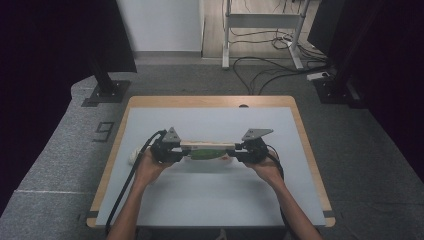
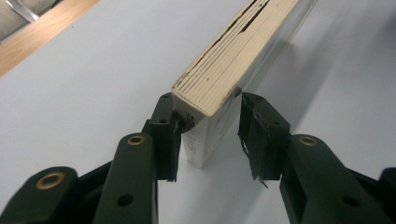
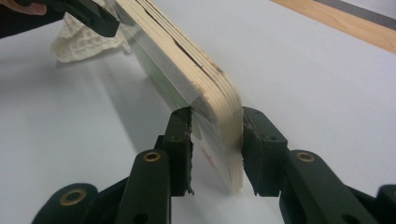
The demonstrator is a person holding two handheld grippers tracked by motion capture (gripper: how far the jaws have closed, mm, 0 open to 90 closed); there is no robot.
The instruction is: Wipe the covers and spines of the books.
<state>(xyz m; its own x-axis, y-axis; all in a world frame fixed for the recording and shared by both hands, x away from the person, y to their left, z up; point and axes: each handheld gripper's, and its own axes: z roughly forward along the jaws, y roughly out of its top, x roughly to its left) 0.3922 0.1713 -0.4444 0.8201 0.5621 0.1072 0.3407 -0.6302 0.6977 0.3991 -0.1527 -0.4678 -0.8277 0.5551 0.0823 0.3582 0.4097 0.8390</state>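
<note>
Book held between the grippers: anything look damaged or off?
Yes. The book shows dark gaps splitting its page block along the fore-edge, with scuffed corners. The black pad lining on the left gripper is frayed and ragged.

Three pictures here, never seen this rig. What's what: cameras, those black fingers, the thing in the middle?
There is no robot arm: a person at a table holds a hand-held gripper in each hand. The high view looks down from above the person, with the left gripper on the left and the right gripper on the right. The other two pictures come from cameras riding on the grippers, each looking along its own pair of black fingers.

Between the grippers is a thick book, pale page edges up, standing on its long edge on the grey table top. Each gripper clamps one end: the left gripper view shows one corner pinched, the right gripper view the opposite rounded corner. A white cloth lies on the table beside the left hand.
</note>
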